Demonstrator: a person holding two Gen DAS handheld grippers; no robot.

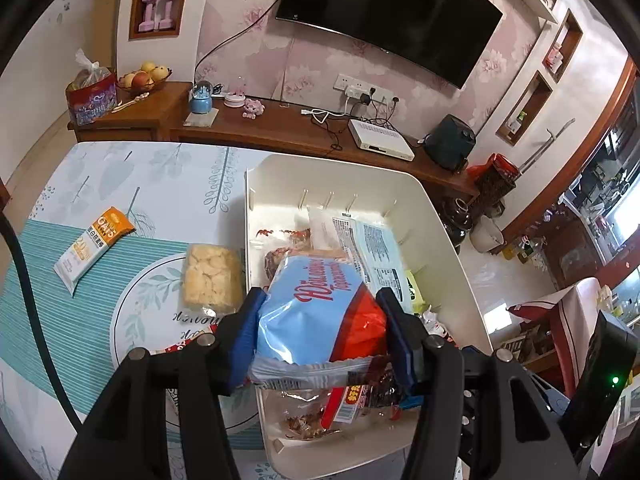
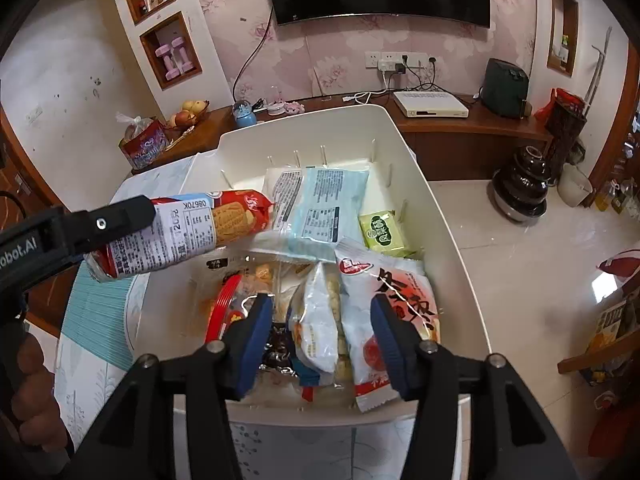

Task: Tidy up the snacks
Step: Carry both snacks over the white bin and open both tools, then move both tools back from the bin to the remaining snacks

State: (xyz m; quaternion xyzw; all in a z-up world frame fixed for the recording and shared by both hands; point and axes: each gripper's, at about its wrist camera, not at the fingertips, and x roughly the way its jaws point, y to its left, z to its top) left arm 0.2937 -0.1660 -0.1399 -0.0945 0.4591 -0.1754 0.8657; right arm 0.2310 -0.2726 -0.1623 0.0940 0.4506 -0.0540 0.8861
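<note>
My left gripper (image 1: pixel 322 334) is shut on a blue and red biscuit pack (image 1: pixel 320 300), its blue pads pressing both sides. The pack hangs over the left part of the white bin (image 1: pixel 452 232). In the right wrist view the same pack (image 2: pixel 180 232) juts in over the bin wall (image 2: pixel 440 208). My right gripper (image 2: pixel 322 340) stands open low in the bin. A white puffed-snack pouch (image 2: pixel 320 320) lies between its pads, untouched. A white and red pack (image 2: pixel 396 300), a pale blue pack (image 2: pixel 316 208) and a green pack (image 2: pixel 382 232) lie in the bin.
On the teal patterned tablecloth (image 1: pixel 80 320) left of the bin lie an orange and white oat bar (image 1: pixel 94 246) and a clear pack of crackers (image 1: pixel 210 278). A wooden TV bench (image 1: pixel 280 128) runs behind the table. Tiled floor (image 2: pixel 520 264) lies right of the bin.
</note>
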